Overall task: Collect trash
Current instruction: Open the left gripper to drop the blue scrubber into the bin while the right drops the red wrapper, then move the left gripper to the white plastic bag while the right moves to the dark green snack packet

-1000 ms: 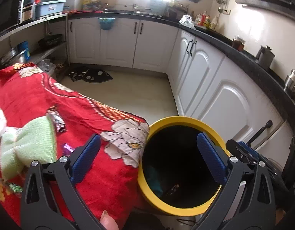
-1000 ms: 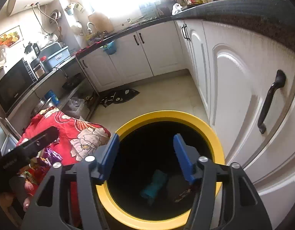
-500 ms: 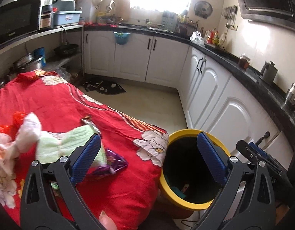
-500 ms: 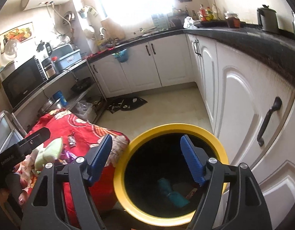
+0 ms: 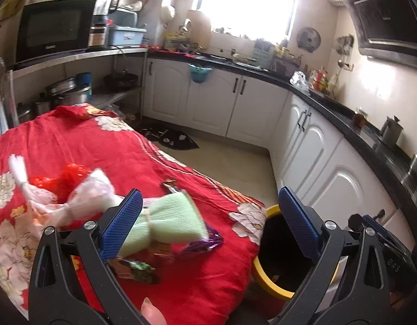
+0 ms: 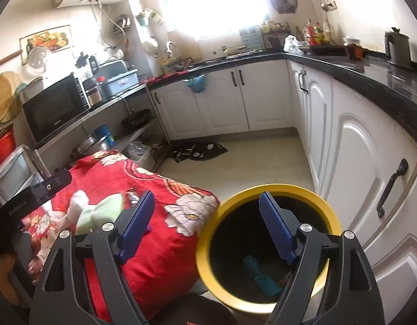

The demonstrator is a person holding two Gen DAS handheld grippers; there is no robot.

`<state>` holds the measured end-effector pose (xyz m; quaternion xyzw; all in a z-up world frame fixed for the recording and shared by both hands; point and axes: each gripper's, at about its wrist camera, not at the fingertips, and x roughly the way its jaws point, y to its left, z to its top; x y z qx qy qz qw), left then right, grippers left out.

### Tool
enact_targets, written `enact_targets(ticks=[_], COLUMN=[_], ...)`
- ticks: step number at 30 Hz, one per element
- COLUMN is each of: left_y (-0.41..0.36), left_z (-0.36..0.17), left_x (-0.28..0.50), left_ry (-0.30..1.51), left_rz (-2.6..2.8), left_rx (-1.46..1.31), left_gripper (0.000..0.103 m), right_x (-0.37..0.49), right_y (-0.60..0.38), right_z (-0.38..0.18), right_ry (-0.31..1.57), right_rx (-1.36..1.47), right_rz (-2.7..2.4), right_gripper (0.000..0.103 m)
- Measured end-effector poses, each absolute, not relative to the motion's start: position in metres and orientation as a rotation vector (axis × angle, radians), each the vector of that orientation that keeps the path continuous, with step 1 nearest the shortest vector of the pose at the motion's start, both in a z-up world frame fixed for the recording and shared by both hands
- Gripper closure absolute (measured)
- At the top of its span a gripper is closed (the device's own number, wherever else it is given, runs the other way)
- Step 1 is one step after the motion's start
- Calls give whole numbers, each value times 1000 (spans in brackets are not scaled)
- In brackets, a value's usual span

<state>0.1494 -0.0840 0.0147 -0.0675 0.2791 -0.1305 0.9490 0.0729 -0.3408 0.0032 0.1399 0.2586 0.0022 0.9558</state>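
A yellow-rimmed black bin (image 6: 265,189) stands on the floor against the table's corner, and a teal piece of trash (image 6: 259,276) lies at its bottom. My right gripper (image 6: 207,226) hovers above the bin's left rim. Its jaws are opening and nothing is between them. My left gripper (image 5: 209,222) is open and empty over the table's near corner. On the red floral cloth (image 5: 86,140) lie a pale green foam net (image 5: 170,222), a purple wrapper (image 5: 205,243), a white plastic bag (image 5: 81,197), a red net (image 5: 65,176) and a green wrapper (image 5: 138,266).
White cabinets (image 6: 351,162) under a black counter run close along the bin's right side. A dark mat (image 5: 170,138) lies on the tiled floor beyond the table. A shelf with a microwave (image 5: 54,29) and pots stands at the back left. A fingertip (image 5: 151,308) shows at the bottom edge.
Both grippers have drawn back and risen from the bin. The left one has swung left, so more of the table's trash shows. The right jaws have widened.
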Motion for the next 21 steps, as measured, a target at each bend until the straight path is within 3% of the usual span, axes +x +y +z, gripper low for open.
enact_targets(ticks=[21], left_y=[15], left_z=[7], left_x=[146], left_ry=[560], left_rz=[-76], left_rx=[-233], left_gripper=[11], right_x=[94], right_y=[-236], right_z=[15], right_ry=[561], right_rx=[181], right_rz=[213], right_gripper=[23])
